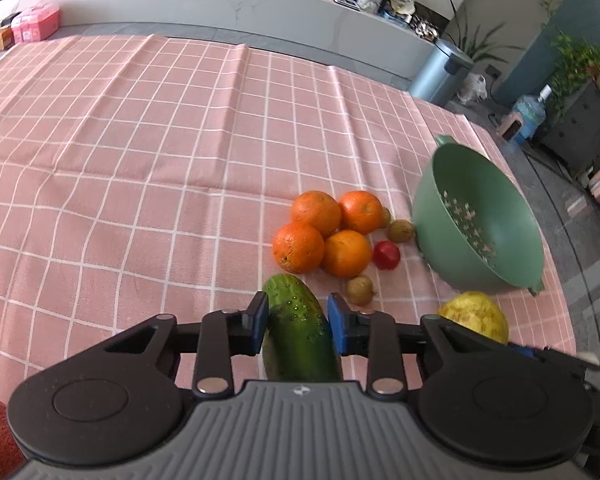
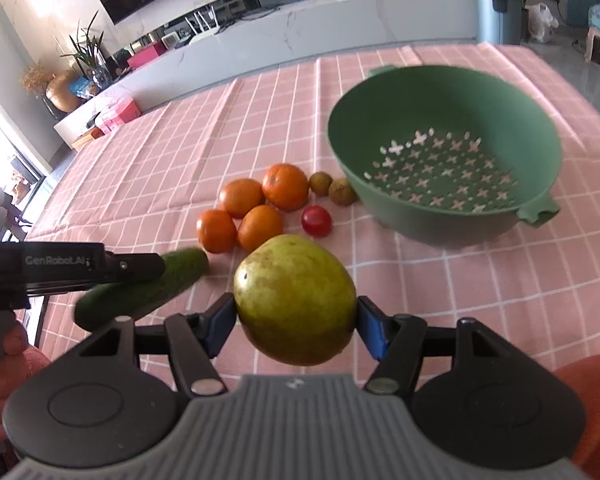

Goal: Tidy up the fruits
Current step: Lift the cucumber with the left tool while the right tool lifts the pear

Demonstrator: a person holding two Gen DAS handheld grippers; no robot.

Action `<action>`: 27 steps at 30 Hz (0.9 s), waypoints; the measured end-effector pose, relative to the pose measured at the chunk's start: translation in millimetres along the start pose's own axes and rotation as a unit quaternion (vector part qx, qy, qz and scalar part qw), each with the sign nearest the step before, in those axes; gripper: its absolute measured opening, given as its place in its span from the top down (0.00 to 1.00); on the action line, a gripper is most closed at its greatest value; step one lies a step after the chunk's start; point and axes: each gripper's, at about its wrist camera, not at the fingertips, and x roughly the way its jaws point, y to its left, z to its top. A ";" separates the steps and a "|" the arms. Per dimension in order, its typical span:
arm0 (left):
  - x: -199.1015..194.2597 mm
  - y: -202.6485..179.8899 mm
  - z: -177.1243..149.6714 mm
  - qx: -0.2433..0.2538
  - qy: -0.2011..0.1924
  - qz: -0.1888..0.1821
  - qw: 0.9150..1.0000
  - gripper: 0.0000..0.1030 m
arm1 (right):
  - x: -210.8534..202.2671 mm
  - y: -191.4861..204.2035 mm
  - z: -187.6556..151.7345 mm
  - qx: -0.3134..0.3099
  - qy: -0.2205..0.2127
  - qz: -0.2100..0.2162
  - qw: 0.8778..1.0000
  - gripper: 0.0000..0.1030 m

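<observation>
My left gripper [image 1: 298, 318] is shut on a green cucumber [image 1: 300, 328], held over the pink checked cloth; it also shows in the right wrist view [image 2: 140, 292]. My right gripper [image 2: 296, 320] is shut on a yellow-green pear [image 2: 296, 300], which shows at the lower right of the left wrist view [image 1: 476, 316]. Several oranges [image 1: 324, 232] lie in a cluster on the cloth, with a small red tomato [image 1: 387, 255] and small brown fruits [image 1: 401, 231] beside them. An empty green colander [image 1: 480, 220] stands to the right of them, ahead of the pear [image 2: 444, 152].
The table with the pink checked cloth [image 1: 140, 140] stretches far to the left. Its right edge runs just past the colander. A grey counter [image 1: 220, 4] with boxes stands behind the table, and a grey bin [image 1: 440, 72] is on the floor.
</observation>
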 end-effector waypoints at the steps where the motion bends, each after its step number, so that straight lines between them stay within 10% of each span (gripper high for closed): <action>1: 0.4 -2.0 -1.0 0.006 0.008 0.003 1.000 0.66 | -2.5 -0.1 -0.5 -0.001 -0.002 0.000 1.000 0.40; 7: 16.6 -2.9 -21.2 0.023 0.084 0.014 0.996 0.70 | -8.1 -0.9 -8.9 -0.002 0.002 0.008 1.000 0.40; 11: 21.7 -1.5 -22.8 0.019 0.099 0.010 0.995 0.97 | -2.0 -2.9 -15.5 0.005 0.016 0.009 1.000 0.40; 19: 31.1 -0.6 -21.0 0.009 0.120 0.004 0.993 0.60 | 10.4 -10.4 -22.4 0.020 0.037 0.008 0.999 0.40; 27: 51.4 -9.0 -28.3 -0.002 0.140 -0.033 0.990 0.55 | 15.6 -13.8 -24.2 0.030 0.045 0.006 0.999 0.40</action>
